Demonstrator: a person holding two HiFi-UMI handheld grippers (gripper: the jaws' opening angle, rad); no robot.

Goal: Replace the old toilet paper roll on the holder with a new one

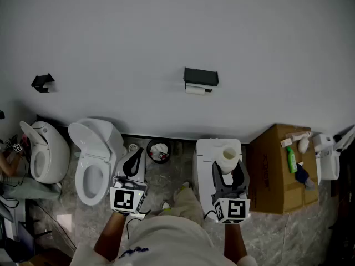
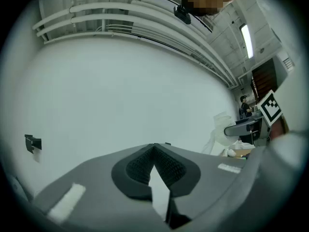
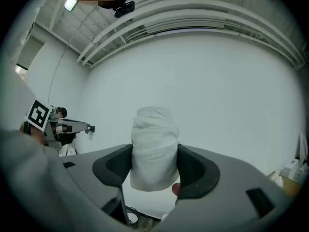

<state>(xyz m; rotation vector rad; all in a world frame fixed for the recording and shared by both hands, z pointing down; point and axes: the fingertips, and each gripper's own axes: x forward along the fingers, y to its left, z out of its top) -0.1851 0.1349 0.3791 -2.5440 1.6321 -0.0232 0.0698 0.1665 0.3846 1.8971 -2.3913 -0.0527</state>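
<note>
A black paper holder (image 1: 200,76) is fixed to the white wall, with a thin white roll (image 1: 195,90) under its cover. My right gripper (image 1: 229,169) is level, well short of the wall and below the holder. It is shut on a fresh white toilet paper roll (image 1: 227,155) standing upright. In the right gripper view both pads press the sides of the roll (image 3: 153,146). My left gripper (image 1: 133,162) is shut with nothing in it; in the left gripper view its jaws (image 2: 154,164) meet at the tips and face the bare wall.
Two white toilets (image 1: 93,159) (image 1: 44,151) stand at the left by the wall, beside a small round bin (image 1: 159,151). A white box (image 1: 206,148) lies under the right gripper. A cardboard box (image 1: 272,173) carrying bottles is at the right. A black bracket (image 1: 42,82) hangs on the wall.
</note>
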